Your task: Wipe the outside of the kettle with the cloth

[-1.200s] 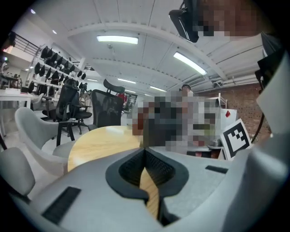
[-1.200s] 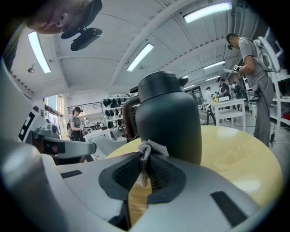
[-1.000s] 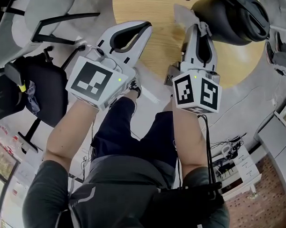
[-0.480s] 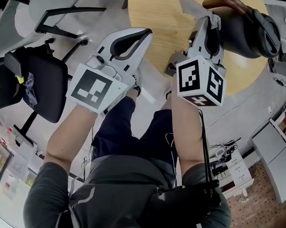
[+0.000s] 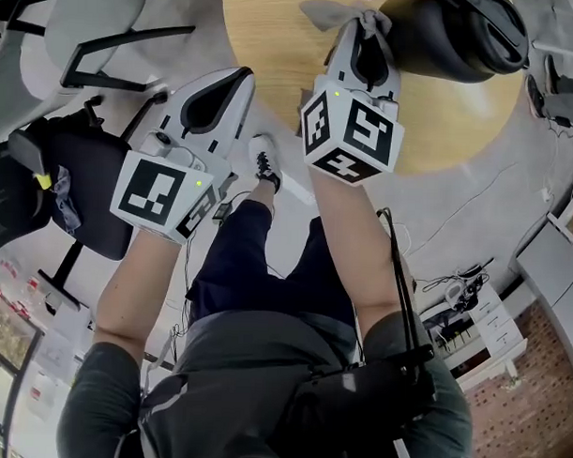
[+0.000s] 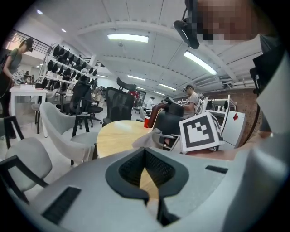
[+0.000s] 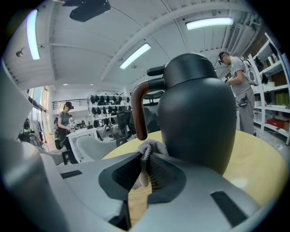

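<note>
The black kettle (image 5: pixel 453 37) with a brown handle (image 7: pixel 138 113) stands on the round wooden table (image 5: pixel 274 35), at the top right of the head view. My right gripper (image 5: pixel 369 29) is shut on the grey cloth (image 5: pixel 336 14). In the right gripper view the cloth (image 7: pixel 149 147) bunches at the jaw tips, right against the kettle's (image 7: pixel 199 118) lower side, under the handle. My left gripper (image 5: pixel 221 90) hangs shut and empty over the table's near edge, left of the right one. The left gripper view shows the table (image 6: pixel 118 136) and cloth (image 6: pixel 147 138) beyond its tips (image 6: pixel 146 156).
A black office chair (image 5: pixel 82 169) and a white chair (image 5: pixel 97 24) stand on the floor to the left. The person's legs and a shoe (image 5: pixel 267 162) are below the table edge. Cables and a power strip (image 5: pixel 462 305) lie on the right. People stand far off.
My right gripper has moved forward and left with the cloth, up to the kettle's side. My left gripper has drifted back and to the left.
</note>
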{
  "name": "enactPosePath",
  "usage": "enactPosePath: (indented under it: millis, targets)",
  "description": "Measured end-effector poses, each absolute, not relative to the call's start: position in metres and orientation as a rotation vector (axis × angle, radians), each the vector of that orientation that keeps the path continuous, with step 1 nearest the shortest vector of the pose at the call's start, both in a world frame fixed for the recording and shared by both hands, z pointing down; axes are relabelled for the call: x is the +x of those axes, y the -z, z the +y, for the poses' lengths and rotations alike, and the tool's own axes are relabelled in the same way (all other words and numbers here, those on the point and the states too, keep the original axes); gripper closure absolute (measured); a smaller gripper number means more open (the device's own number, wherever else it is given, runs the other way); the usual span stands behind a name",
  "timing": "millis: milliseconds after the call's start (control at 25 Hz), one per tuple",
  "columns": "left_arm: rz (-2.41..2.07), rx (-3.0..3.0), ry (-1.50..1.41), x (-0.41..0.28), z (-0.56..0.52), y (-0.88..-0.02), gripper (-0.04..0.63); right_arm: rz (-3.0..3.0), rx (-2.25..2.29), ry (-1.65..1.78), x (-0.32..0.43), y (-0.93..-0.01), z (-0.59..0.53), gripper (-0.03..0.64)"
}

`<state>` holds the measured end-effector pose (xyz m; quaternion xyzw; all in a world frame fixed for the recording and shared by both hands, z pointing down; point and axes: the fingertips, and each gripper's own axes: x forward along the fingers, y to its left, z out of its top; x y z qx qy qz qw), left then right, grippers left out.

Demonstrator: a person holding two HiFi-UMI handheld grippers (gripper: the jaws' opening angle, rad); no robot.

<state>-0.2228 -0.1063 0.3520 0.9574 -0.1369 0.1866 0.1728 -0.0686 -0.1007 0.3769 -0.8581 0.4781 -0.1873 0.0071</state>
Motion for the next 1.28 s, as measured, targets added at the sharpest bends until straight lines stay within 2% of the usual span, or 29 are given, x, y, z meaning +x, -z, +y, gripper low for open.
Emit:
enactPosePath:
  millis: [440, 1280]
  targets:
    - [-0.397, 2.718, -0.517, -0.221, -0.105, -0.357, 0.588, 1.363, -2.748, 0.625, -0.051, -0.390, -0.081, 0.565]
    - [-0.402, 2.745, -0.536, -0.157, -0.059, -0.345, 0.588, 1.438, -2.644, 0.739, -0.036, -0.401, -0.008, 0.565]
